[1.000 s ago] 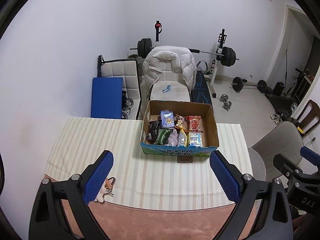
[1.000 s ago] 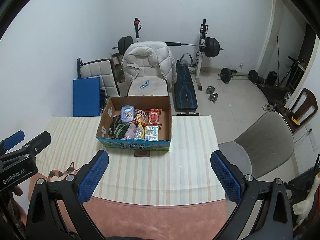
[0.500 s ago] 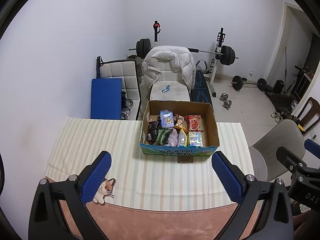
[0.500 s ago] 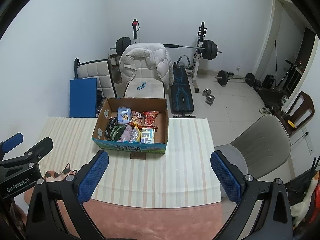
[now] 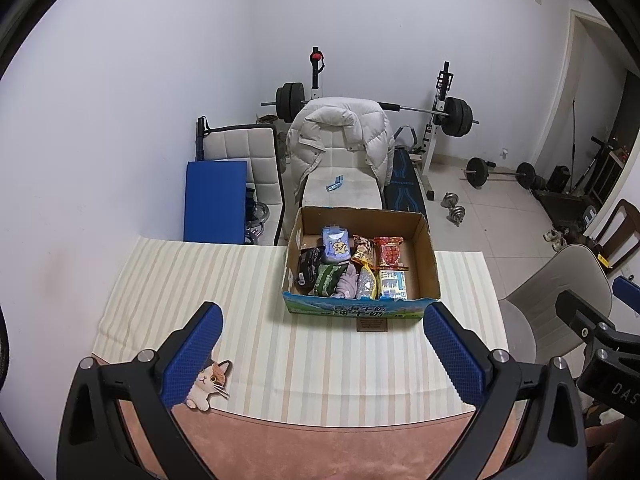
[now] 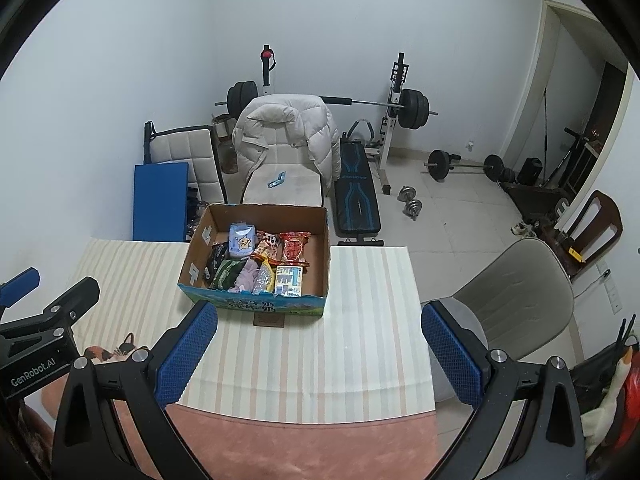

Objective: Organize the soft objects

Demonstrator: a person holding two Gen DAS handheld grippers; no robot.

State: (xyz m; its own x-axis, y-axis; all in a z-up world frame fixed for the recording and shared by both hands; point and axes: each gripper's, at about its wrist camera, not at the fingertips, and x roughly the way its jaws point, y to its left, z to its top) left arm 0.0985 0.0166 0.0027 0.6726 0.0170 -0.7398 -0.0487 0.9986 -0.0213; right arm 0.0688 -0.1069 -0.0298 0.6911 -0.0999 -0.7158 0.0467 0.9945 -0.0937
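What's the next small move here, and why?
Probably bring the right gripper forward and down toward the cardboard box. Both it and the left gripper are open, empty and short of the box, and the packets, such as the red packet, sit inside it on the striped cloth.

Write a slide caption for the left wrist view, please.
Open left gripper hovers above striped table, facing cardboard box of snack packets.

Cardboard box [image 5: 428,258] of probably snack packets [image 5: 356,266]
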